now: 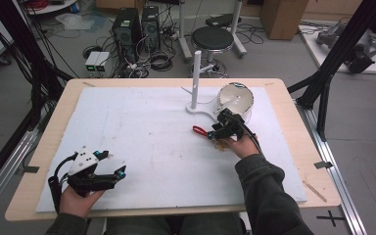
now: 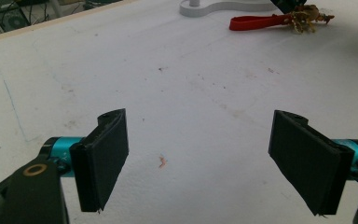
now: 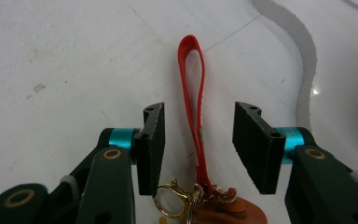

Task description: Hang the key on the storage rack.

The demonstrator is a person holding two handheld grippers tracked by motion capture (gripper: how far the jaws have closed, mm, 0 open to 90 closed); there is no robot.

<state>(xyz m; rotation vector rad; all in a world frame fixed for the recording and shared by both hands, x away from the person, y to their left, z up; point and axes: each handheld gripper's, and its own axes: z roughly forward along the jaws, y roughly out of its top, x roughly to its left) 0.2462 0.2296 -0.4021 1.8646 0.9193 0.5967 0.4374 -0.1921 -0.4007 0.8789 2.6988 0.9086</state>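
Observation:
A keychain with a red strap loop (image 3: pixel 196 93) and gold clasps (image 3: pixel 177 198) lies flat on the white mat (image 1: pixel 142 132). In the high view the red strap (image 1: pixel 199 130) pokes out to the left of my right gripper (image 1: pixel 214 133). My right gripper (image 3: pixel 198 140) straddles the strap, one jaw on each side, with a gap between each pad and the strap. A brown charm (image 3: pixel 228 211) lies at the strap's near end. My left gripper (image 1: pixel 111 172) rests at the mat's near left, wide open and holding nothing; from it the red strap (image 2: pixel 256 22) lies far off.
A white stand with an upright post (image 1: pixel 196 78) and curved base (image 1: pixel 203 108) stands at the mat's far side. Beside it is a round white bowl (image 1: pixel 236 98). Beyond the table are a stool (image 1: pixel 212 38) and computer towers (image 1: pixel 127 27).

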